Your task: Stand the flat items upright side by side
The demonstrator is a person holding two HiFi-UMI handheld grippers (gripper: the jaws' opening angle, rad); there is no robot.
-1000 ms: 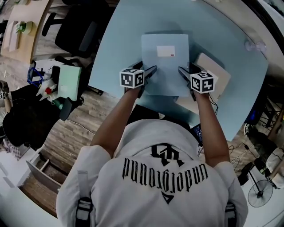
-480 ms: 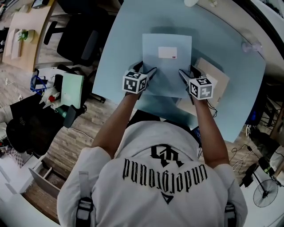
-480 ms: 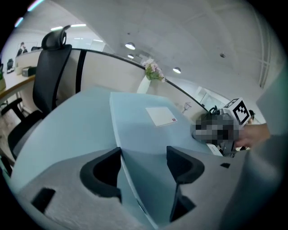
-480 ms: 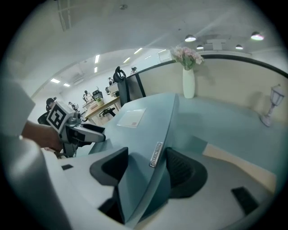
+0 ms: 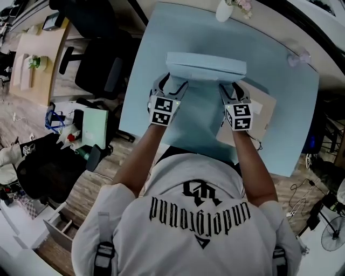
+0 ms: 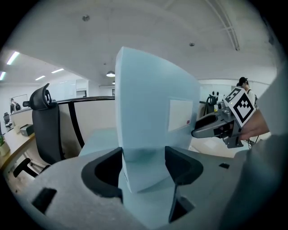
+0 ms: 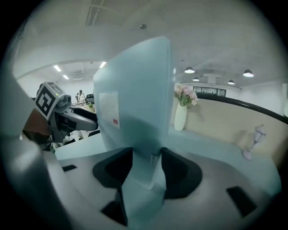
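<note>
Light-blue folder (image 5: 202, 102) is held up over the pale blue table (image 5: 280, 108) between both grippers, tilted steeply so that its narrow top edge faces the head camera and its broad face slopes down toward the person. Whether its lower edge touches the tabletop cannot be told. The left gripper (image 5: 171, 86) clamps the folder's left side and the right gripper (image 5: 233, 90) clamps its right side, at about the same height. In the left gripper view the folder (image 6: 148, 112) rises between the two dark pads of the left gripper (image 6: 143, 157). Both pads lie against its sides. The jaws have just been closing on it. A white label (image 6: 182, 114) shows on its face, and the right gripper (image 6: 220, 126) reaches in at the far side. In the right gripper view the folder (image 7: 135, 103) likewise stands pinched in the right gripper (image 7: 146, 166), whose jaws have also just been closing on it, and the left gripper (image 7: 67, 119) shows beyond the label (image 7: 108, 108). A beige flat item (image 5: 261, 116) lies flat on the table just beside the right gripper, partly under the folder. A white vase (image 5: 225, 9) with flowers stands at the table's far edge, and a black office chair (image 5: 99, 48) stands off the table's left side.
</note>
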